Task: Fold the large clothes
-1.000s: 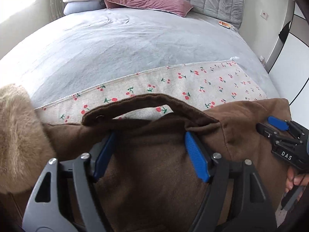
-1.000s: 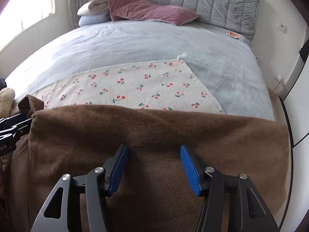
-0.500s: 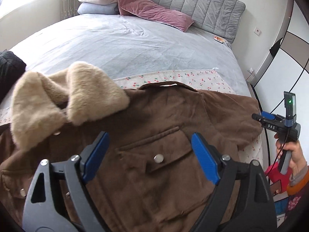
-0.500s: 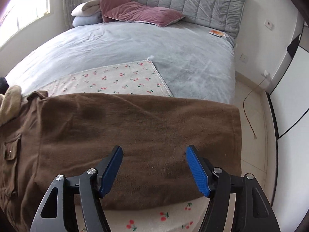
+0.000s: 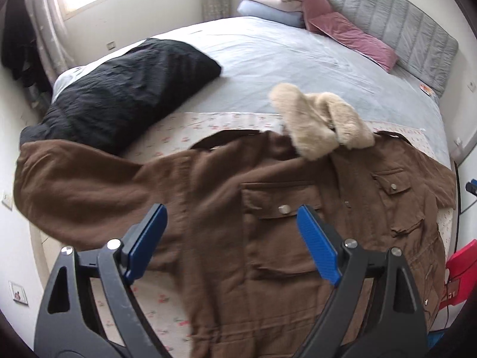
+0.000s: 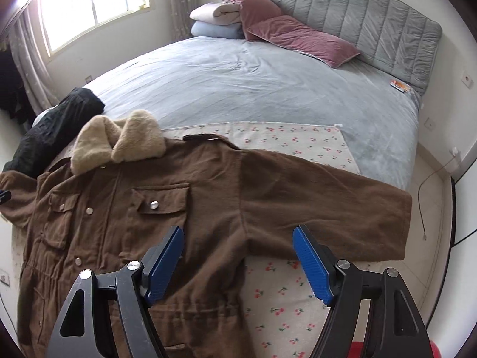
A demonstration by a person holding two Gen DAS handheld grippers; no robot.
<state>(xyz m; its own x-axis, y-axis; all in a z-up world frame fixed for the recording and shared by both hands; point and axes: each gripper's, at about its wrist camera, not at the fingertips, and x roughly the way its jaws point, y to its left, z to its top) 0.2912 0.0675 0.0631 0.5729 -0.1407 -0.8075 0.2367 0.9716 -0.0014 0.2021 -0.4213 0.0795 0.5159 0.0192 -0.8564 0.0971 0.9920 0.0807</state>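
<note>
A brown jacket (image 5: 223, 179) (image 6: 208, 185) with a beige fur collar (image 5: 319, 125) (image 6: 119, 140) lies spread face up on a cherry-print cloth (image 5: 179, 128) (image 6: 283, 295) at the foot of the bed. Its sleeves stretch out sideways: one (image 5: 77, 185) reaches the bed's left edge, the other (image 6: 328, 208) the right. My left gripper (image 5: 232, 208) hovers open above the chest pocket area with nothing between its fingers. Over the armpit of the right sleeve hangs my right gripper (image 6: 238, 229); its jaws are opening and hold nothing.
A black garment (image 5: 119, 89) (image 6: 50, 131) lies on the grey bed (image 5: 298, 59) (image 6: 253, 89) left of the collar. Pink pillows (image 6: 298, 38) and folded blankets (image 6: 214, 21) sit by the headboard. A red object (image 5: 462, 271) is at the right edge. Floor with a cable (image 6: 423, 197) runs right of the bed.
Both grippers rose and drew back from the jacket, their jaws spreading wider. The left one swung left, bringing the left sleeve and black garment into view. The jacket stays spread flat.
</note>
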